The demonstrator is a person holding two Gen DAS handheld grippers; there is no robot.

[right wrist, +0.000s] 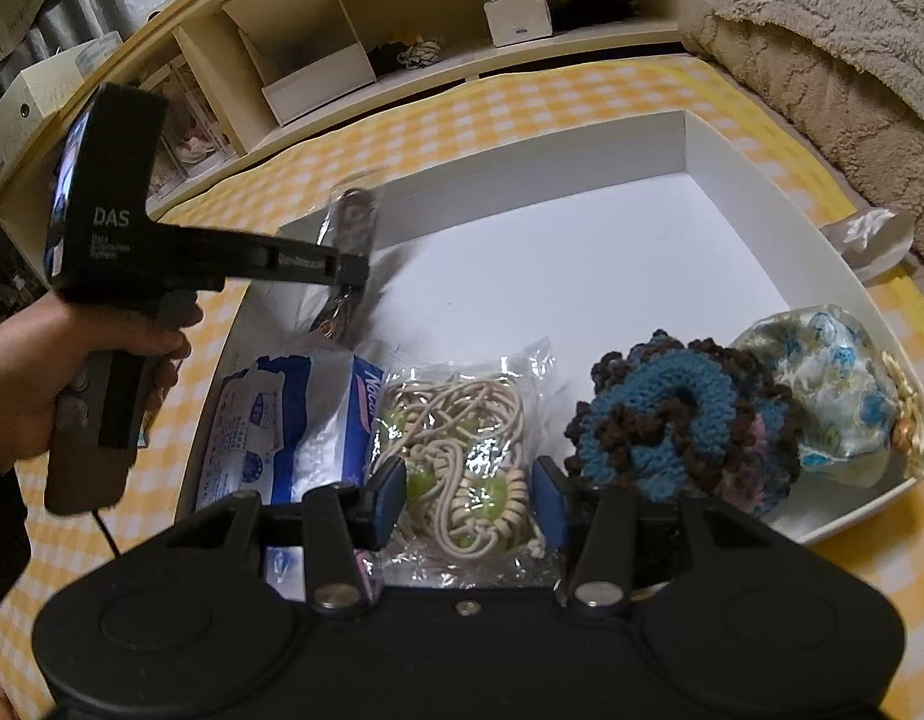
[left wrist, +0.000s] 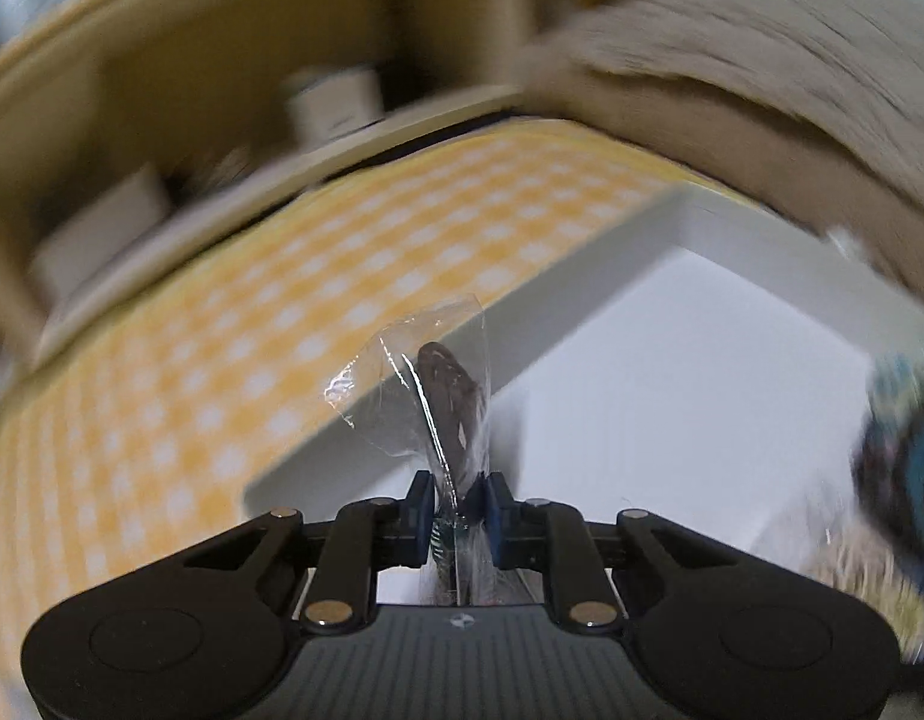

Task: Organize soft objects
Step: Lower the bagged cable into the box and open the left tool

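Observation:
My left gripper (left wrist: 459, 498) is shut on a clear plastic bag with a dark brown item (left wrist: 447, 402) inside, and holds it upright over the left wall of the white box (left wrist: 582, 252). In the right wrist view that left gripper (right wrist: 351, 267) and its bag (right wrist: 357, 210) hang above the box's (right wrist: 522, 162) far-left corner. My right gripper (right wrist: 469, 498) sits low over the box's near side, its blue pads pressed on a clear bag of cream cord with green beads (right wrist: 462, 450). In the box lie a blue-and-white pack (right wrist: 282, 414), a blue-brown knitted piece (right wrist: 660, 414) and a floral satin piece (right wrist: 834, 378).
The box stands on a yellow checked cloth (right wrist: 522, 96). A cream shelf unit (right wrist: 342, 48) with small boxes runs along the back. A beige fleece blanket (right wrist: 822, 30) is heaped at the right, with a clear bag (right wrist: 870, 234) beside the box. A person's hand (right wrist: 24, 378) holds the left gripper.

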